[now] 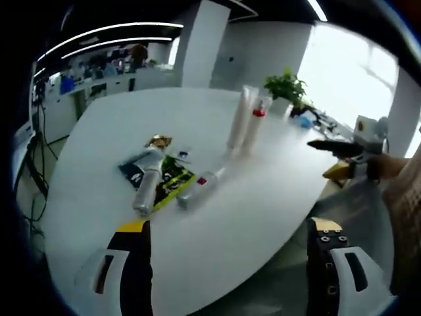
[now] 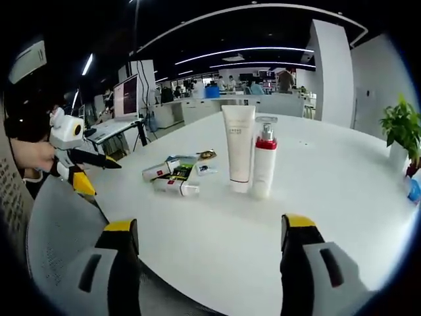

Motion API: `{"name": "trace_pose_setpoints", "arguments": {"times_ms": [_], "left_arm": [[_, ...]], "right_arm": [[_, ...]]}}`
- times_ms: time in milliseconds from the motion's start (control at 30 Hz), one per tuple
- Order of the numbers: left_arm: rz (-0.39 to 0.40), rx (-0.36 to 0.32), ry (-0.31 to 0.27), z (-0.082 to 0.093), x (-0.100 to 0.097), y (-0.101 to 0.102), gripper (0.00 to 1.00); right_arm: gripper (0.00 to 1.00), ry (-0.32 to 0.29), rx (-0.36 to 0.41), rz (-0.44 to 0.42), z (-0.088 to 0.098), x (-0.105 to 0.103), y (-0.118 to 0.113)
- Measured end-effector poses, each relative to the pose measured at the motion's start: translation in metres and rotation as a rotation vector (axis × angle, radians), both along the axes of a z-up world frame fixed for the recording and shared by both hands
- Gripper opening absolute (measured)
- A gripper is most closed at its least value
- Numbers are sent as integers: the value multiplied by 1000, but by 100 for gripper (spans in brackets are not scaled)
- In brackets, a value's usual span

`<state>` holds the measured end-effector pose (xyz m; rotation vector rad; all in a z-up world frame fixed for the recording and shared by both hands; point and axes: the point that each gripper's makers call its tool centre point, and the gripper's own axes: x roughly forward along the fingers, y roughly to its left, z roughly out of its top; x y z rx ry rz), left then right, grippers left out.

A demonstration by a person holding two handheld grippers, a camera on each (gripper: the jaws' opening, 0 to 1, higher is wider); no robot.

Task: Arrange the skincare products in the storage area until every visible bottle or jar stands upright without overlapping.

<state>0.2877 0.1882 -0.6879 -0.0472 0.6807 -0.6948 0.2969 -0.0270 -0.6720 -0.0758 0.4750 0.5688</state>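
Both grippers, left gripper [image 1: 230,263] and right gripper [image 2: 209,253], are hovering with fingers apart, holding nothing. Beside the upright tube [image 2: 238,148], a pump bottle [image 2: 264,158] is standing; near them, several bottles [image 2: 170,179] are lying flat on the counter [image 2: 329,197].

Each claw: two black jaws with yellow tips on grey slotted housings — left claw [image 1: 230,230], right claw [image 2: 210,227]. Seen from across, a white body, black and yellow jaws. Checked sleeve [image 1: 404,197].

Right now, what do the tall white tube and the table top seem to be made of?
White tube: probably soft plastic with a matte finish; it has a flat crimped top and no glare. Table top: smooth white laminate or painted board, perhaps; it shows only a soft sheen.
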Motion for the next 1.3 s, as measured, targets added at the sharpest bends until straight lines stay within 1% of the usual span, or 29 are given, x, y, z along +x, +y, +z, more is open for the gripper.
{"name": "trace_pose_setpoints", "arguments": {"times_ms": [100,367,667,800,900,1200,1300], "left_arm": [[-10,11,4,-2,-1,-1,97],[-15,14,14,-6,1,1,97],[-32,30,15,-9,11,1,96],[-41,50,35,-12,18,2,94],[-63,77,43,-15,21,1,93],[-150,162,48,-25,38,-8,91],[-186,193,63,-30,41,-11,91]], "right_arm": [[89,0,0,-2,0,0,-1],[89,2,-3,-2,0,0,0],[89,-1,-7,-10,0,1,-2],[89,-3,-11,-12,0,1,-3],[89,-6,-16,-14,0,1,-3],[88,-13,-35,-19,-1,2,-5],[88,-18,-43,-25,0,2,-6]]}}
